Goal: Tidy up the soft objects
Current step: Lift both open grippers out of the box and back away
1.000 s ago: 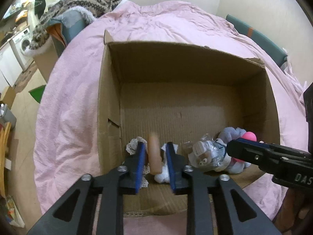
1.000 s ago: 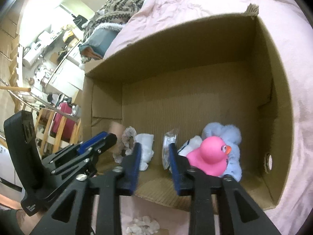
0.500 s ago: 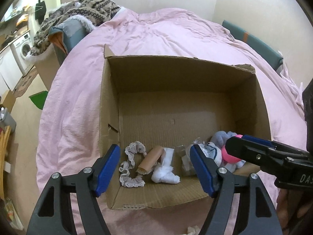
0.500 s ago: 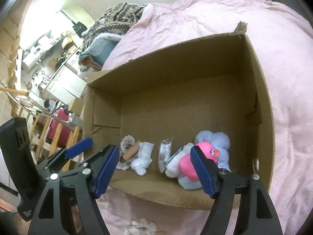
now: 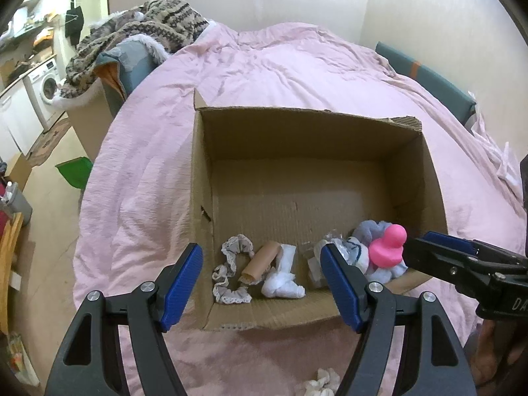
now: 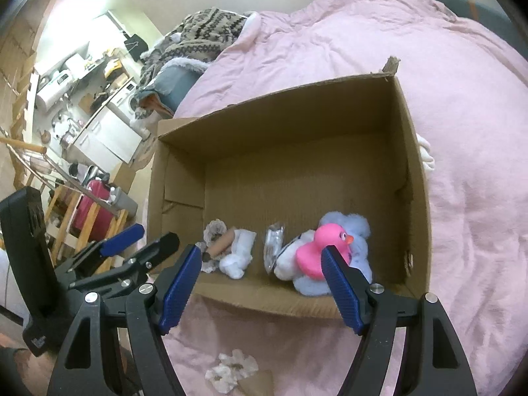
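An open cardboard box point(image 5: 429, 178) point(image 6: 412, 178) sits on a pink bed cover. Along its near wall lie a lace scrunchie point(image 5: 231, 267), a tan roll point(image 5: 260, 260) point(image 6: 222, 244), a knotted white cloth point(image 5: 283, 280) point(image 6: 237, 257), a clear plastic packet point(image 6: 274, 244), a pale blue plush point(image 5: 373, 231) point(image 6: 356, 227) and a pink rubber duck point(image 5: 387, 247) point(image 6: 321, 247). My left gripper point(image 5: 260, 283) is open above the box's near left edge, nothing between its fingers. My right gripper point(image 6: 260, 280) is open above the near edge too, empty.
A white crumpled scrunchie point(image 6: 231, 369) point(image 5: 321, 382) lies on the cover in front of the box. A patterned knit blanket point(image 5: 145, 29) is heaped at the bed's far left. Beyond the bed's left edge are a washing machine point(image 5: 46, 85) and wooden furniture point(image 6: 66, 224).
Both grippers have opened wide and pulled back and up from the box. The tan roll left the left gripper and now lies in the box; the duck sits free on the plush.
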`<state>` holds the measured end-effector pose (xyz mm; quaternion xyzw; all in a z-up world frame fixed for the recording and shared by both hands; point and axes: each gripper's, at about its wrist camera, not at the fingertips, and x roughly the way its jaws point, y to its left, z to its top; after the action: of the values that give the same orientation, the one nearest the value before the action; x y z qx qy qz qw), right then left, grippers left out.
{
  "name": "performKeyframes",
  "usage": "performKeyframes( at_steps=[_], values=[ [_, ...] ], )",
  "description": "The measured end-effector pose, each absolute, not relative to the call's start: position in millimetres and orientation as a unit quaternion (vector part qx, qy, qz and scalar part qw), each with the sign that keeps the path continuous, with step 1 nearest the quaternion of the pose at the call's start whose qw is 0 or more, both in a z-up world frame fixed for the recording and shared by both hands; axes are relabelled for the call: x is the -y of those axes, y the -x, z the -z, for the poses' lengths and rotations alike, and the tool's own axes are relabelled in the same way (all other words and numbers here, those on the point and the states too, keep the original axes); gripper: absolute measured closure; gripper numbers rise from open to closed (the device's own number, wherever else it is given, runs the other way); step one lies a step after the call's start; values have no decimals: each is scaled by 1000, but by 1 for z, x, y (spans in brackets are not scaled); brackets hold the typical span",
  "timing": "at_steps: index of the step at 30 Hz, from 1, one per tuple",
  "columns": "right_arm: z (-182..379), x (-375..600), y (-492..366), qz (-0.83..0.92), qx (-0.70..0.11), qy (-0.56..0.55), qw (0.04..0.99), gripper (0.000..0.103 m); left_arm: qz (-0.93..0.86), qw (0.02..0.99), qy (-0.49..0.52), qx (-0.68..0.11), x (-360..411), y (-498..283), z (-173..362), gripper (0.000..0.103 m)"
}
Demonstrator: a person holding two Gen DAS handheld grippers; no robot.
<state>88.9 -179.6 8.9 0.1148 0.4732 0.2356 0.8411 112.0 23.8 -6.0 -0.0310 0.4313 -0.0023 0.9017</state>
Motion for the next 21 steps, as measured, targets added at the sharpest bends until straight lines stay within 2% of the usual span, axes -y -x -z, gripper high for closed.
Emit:
performKeyframes(
  at_steps=[21],
  values=[
    [-12,185,-30,-233,-483,-98,838,24,-22,896,61,-439,-42,-56,-3,32]
  ],
)
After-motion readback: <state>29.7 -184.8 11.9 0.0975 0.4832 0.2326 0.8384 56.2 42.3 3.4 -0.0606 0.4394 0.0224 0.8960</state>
